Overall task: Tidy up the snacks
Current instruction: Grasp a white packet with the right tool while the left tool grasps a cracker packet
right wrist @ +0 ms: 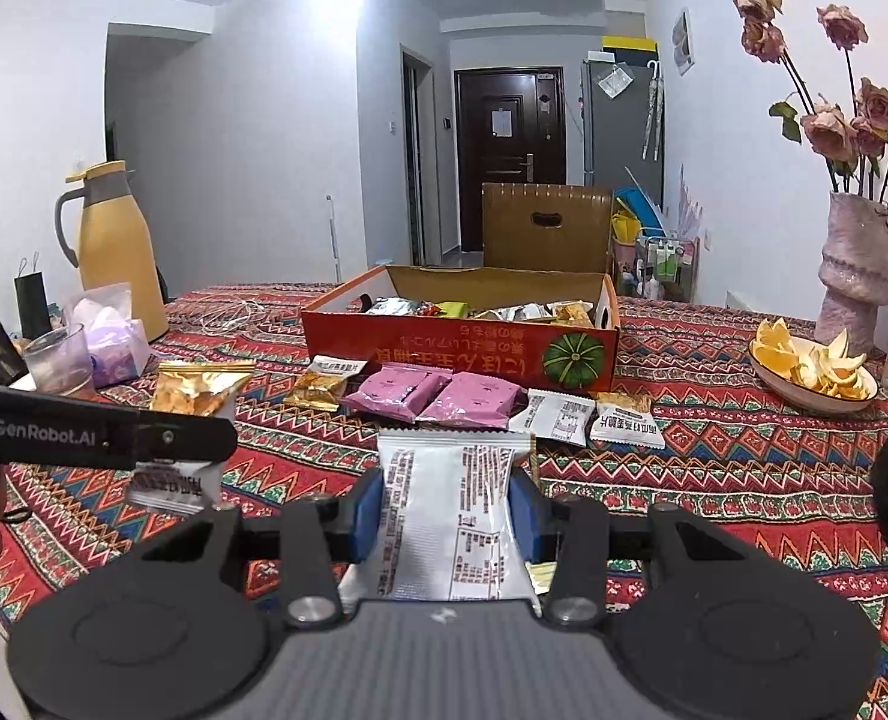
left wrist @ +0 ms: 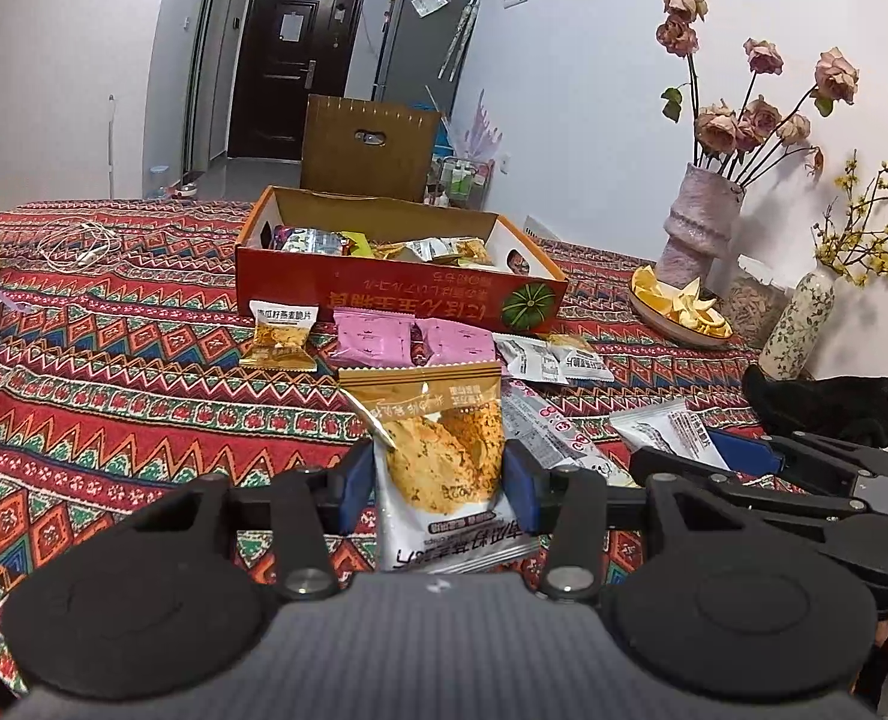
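Note:
My left gripper (left wrist: 441, 483) is shut on a gold-topped crisp packet (left wrist: 438, 450), held above the patterned tablecloth; it also shows in the right wrist view (right wrist: 195, 396). My right gripper (right wrist: 447, 510) is shut on a white packet (right wrist: 453, 510) with its printed back facing me; it also shows in the left wrist view (left wrist: 675, 429). Ahead stands an open red cardboard box (left wrist: 396, 294) (right wrist: 462, 354) holding several snacks. In front of it lie two pink packets (left wrist: 414, 339) (right wrist: 432, 396), a small gold packet (left wrist: 282, 336) (right wrist: 324, 384) and white packets (left wrist: 552, 357) (right wrist: 594, 417).
A bowl of orange peel (right wrist: 810, 369) (left wrist: 678, 312) and vases of dried flowers (right wrist: 852, 270) (left wrist: 696, 228) stand at the right. A yellow jug (right wrist: 117, 246), tissue pack (right wrist: 114, 336) and glass (right wrist: 63, 360) stand at the left. A white cable (left wrist: 78, 243) lies far left.

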Tool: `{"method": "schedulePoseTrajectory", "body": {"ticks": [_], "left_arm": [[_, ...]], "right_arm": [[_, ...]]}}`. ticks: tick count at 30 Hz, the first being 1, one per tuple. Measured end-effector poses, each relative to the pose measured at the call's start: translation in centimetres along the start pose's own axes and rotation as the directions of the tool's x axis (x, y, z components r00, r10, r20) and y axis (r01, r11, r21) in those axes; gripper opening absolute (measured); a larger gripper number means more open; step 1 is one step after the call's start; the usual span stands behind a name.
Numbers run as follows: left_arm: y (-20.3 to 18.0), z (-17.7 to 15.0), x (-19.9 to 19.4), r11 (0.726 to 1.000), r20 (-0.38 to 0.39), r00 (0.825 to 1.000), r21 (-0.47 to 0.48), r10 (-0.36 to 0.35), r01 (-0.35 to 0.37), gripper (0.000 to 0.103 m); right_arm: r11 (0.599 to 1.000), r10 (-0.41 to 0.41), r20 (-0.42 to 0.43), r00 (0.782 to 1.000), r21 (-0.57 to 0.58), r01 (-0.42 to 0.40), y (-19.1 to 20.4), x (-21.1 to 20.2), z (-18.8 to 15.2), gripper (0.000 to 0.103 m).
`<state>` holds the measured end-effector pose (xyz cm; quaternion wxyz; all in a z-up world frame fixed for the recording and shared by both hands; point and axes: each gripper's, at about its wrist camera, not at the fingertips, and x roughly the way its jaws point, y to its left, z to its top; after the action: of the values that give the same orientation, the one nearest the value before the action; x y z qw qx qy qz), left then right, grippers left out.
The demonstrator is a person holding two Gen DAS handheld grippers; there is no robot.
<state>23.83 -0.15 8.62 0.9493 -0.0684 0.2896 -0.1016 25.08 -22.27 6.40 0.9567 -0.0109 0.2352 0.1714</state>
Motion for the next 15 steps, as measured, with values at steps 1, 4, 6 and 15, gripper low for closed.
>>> {"method": "schedulePoseTrajectory", "body": {"ticks": [1,4,6,15], "left_arm": [[0.0,0.2,0.3,1.000,0.000,1.000,0.003,0.000,0.000,0.046],[0.0,1.1,1.3,1.000,0.002,1.000,0.012,-0.003,0.003,0.046],[0.2,2.3,2.2,1.000,0.012,1.000,0.019,-0.005,0.005,0.046],[1.3,9.7,8.4,0.998,0.080,0.997,0.059,-0.012,0.008,0.046]], "right_arm": [[1.000,-0.001,0.000,1.000,0.002,0.001,-0.1,0.2,0.1,0.043],[1.000,-0.003,0.002,1.000,0.001,0.003,-0.5,1.1,0.7,0.043],[1.000,-0.003,0.007,1.000,-0.005,0.003,-0.9,1.9,1.4,0.043],[0.998,0.054,0.038,0.998,-0.020,-0.053,-3.2,8.9,7.6,0.043]]}}
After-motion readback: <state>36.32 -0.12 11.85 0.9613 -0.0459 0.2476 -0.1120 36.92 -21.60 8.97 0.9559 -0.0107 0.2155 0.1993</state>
